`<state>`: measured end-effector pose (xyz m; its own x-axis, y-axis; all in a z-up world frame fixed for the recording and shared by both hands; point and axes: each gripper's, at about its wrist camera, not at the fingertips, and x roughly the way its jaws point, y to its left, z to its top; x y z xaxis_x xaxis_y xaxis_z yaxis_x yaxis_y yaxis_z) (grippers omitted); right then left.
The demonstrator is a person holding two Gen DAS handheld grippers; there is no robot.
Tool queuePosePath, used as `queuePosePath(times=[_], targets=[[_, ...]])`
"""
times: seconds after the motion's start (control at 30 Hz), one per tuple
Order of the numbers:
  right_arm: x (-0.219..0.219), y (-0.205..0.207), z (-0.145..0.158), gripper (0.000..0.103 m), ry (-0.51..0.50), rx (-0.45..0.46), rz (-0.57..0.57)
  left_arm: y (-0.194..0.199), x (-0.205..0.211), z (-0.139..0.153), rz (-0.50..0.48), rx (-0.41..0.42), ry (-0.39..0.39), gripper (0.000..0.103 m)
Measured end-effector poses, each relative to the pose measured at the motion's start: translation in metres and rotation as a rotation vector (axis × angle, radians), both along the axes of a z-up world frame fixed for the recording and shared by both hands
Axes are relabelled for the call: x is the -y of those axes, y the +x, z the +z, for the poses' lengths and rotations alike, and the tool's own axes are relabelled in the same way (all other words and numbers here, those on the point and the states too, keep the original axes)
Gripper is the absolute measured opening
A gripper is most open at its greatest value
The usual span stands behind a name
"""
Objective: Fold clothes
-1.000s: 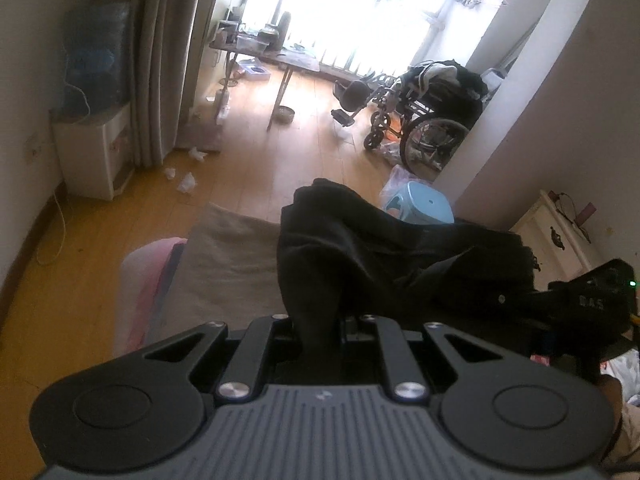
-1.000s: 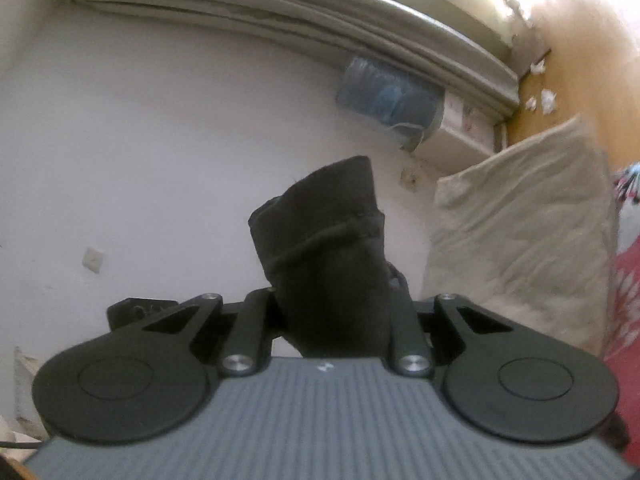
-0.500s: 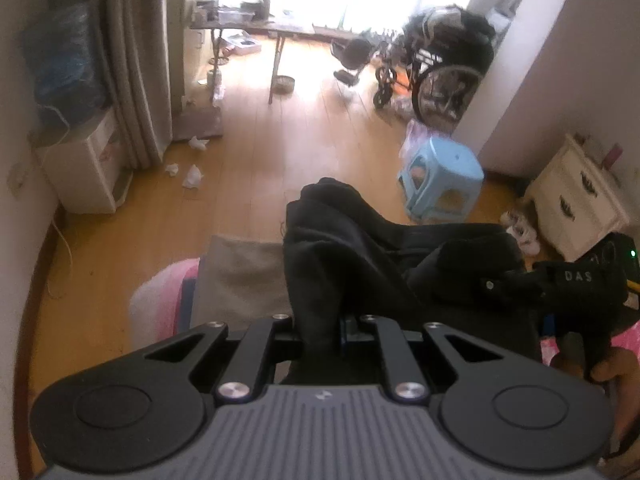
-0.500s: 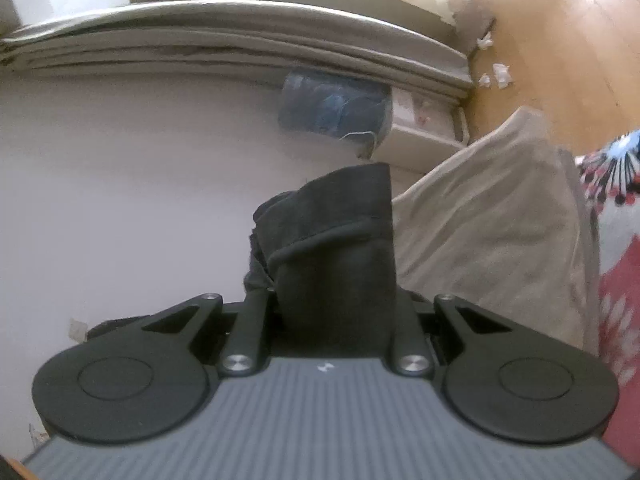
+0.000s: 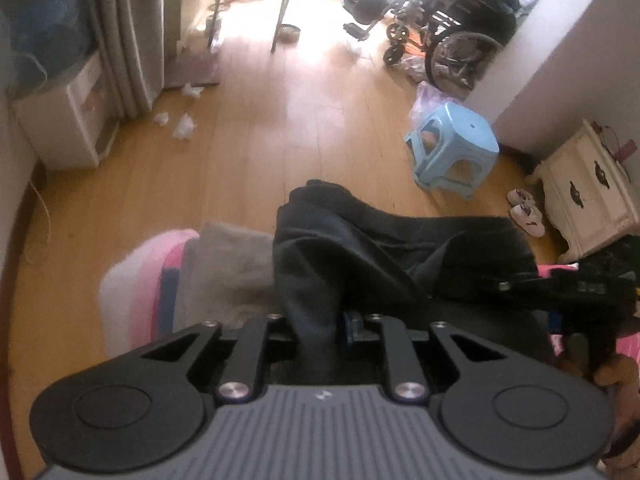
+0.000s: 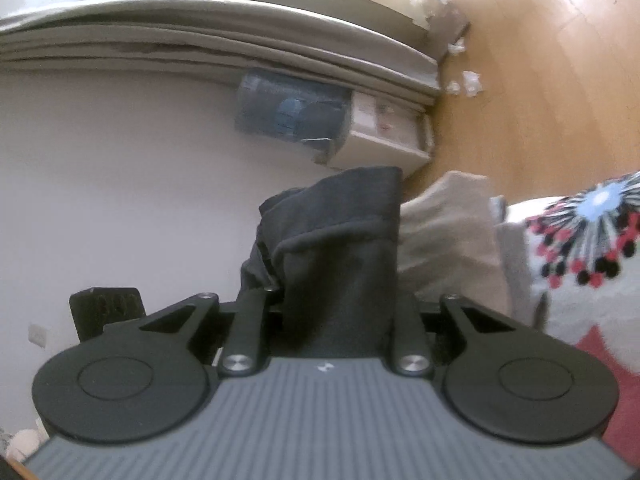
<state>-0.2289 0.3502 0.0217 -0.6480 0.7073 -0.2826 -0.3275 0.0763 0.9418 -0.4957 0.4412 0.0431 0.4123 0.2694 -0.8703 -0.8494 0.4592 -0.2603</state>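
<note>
A black garment [image 5: 360, 248] hangs bunched between both grippers, held above a bed. My left gripper [image 5: 320, 320] is shut on one bunched edge of it; the cloth rises from between the fingers and stretches to the right. There the right gripper [image 5: 560, 284] shows in the left wrist view, clamping the other end. In the right wrist view my right gripper [image 6: 336, 304] is shut on a thick fold of the black garment [image 6: 336, 240], which stands up from the jaws and hides the fingertips. A beige cloth [image 6: 444, 232] lies on the bed beyond.
A beige cloth [image 5: 228, 264] and pink bedding [image 5: 136, 280] lie below the garment. On the wooden floor stand a blue stool [image 5: 452, 148], a wheelchair [image 5: 452, 40], a cream cabinet [image 5: 584, 192] and a white unit [image 5: 68, 120]. A patterned bedcover [image 6: 588, 240] lies at right.
Both grippers have tilted downward with the black garment still held. The left view now shows more floor and less window; the right view has swung from wall toward the bed and floor.
</note>
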Motion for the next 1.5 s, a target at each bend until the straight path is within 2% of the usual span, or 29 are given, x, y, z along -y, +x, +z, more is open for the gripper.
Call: queuePosePath(times=[0.03,0.1,0.13,0.17,0.2,0.27,0.43,0.53,0.6,0.67,0.77,0.8,0.87,0.93,1.0,1.03,1.1,1.17,1.23,1.33,1.37,1.4,1.5], targets=[[-0.002,0.001,-0.002,0.032,-0.003,0.009,-0.001,-0.004,-0.001,-0.002,0.023,0.012,-0.004,0.031],[0.002,0.01,0.001,0.064,0.015,0.008,-0.029,-0.016,-0.003,-0.002,0.073,0.046,-0.017,0.036],[0.004,0.016,0.004,0.07,0.034,-0.005,-0.056,-0.022,-0.004,-0.001,0.098,0.064,-0.024,0.04],[0.006,0.022,0.006,0.08,0.053,-0.017,-0.083,-0.026,-0.005,0.0,0.118,0.079,-0.026,0.041],[0.009,0.028,0.008,0.082,0.066,-0.026,-0.111,-0.03,-0.006,0.002,0.133,0.089,-0.022,0.041],[0.015,0.037,0.013,0.082,0.085,-0.014,-0.15,-0.036,-0.008,0.009,0.17,0.109,-0.006,0.043],[0.046,0.057,0.027,0.079,0.123,0.098,-0.278,-0.046,-0.013,0.03,0.276,0.162,0.072,0.043],[0.068,0.066,0.035,0.063,0.16,0.156,-0.343,-0.042,-0.008,0.042,0.283,0.181,0.121,0.041],[0.077,0.066,0.039,0.046,0.187,0.206,-0.35,-0.035,-0.002,0.049,0.253,0.194,0.14,0.04],[0.08,0.06,0.043,0.036,0.219,0.242,-0.303,-0.022,0.006,0.052,0.165,0.189,0.146,0.04],[0.062,0.036,0.042,0.032,0.241,0.262,-0.132,0.002,0.009,0.038,0.079,0.132,0.135,0.04],[0.052,0.026,0.04,0.03,0.224,0.276,-0.085,0.008,0.007,0.032,0.081,0.118,0.129,0.04],[0.035,0.013,0.032,0.029,0.147,0.339,-0.059,0.013,0.001,0.022,0.136,0.115,0.122,0.038],[0.028,0.012,0.024,0.028,0.047,0.402,-0.12,0.008,-0.006,0.021,0.243,0.14,0.128,0.034],[0.042,0.023,0.025,0.03,0.035,0.425,-0.206,0.001,-0.009,0.024,0.336,0.174,0.142,0.038],[0.052,0.029,0.026,0.03,0.044,0.43,-0.239,-0.005,-0.005,0.033,0.351,0.19,0.157,0.044],[0.074,0.045,0.029,0.03,0.059,0.426,-0.277,-0.017,0.004,0.05,0.358,0.203,0.183,0.046],[0.095,0.06,0.028,0.03,0.068,0.372,-0.275,-0.032,0.019,0.066,0.31,0.209,0.174,0.047],[0.105,0.064,0.023,0.03,0.077,0.308,-0.202,-0.046,0.037,0.078,0.224,0.202,0.147,0.051],[0.12,0.062,0.015,0.033,0.041,0.219,-0.061,-0.065,0.055,0.07,0.213,0.188,0.084,0.056],[0.121,0.059,0.01,0.036,0.015,0.184,-0.018,-0.071,0.06,0.066,0.215,0.183,0.061,0.057],[0.124,0.056,0.006,0.045,-0.012,0.156,0.01,-0.077,0.065,0.062,0.218,0.178,0.038,0.059],[0.138,0.05,-0.004,0.06,-0.072,0.127,0.046,-0.095,0.081,0.049,0.226,0.164,-0.029,0.062]])
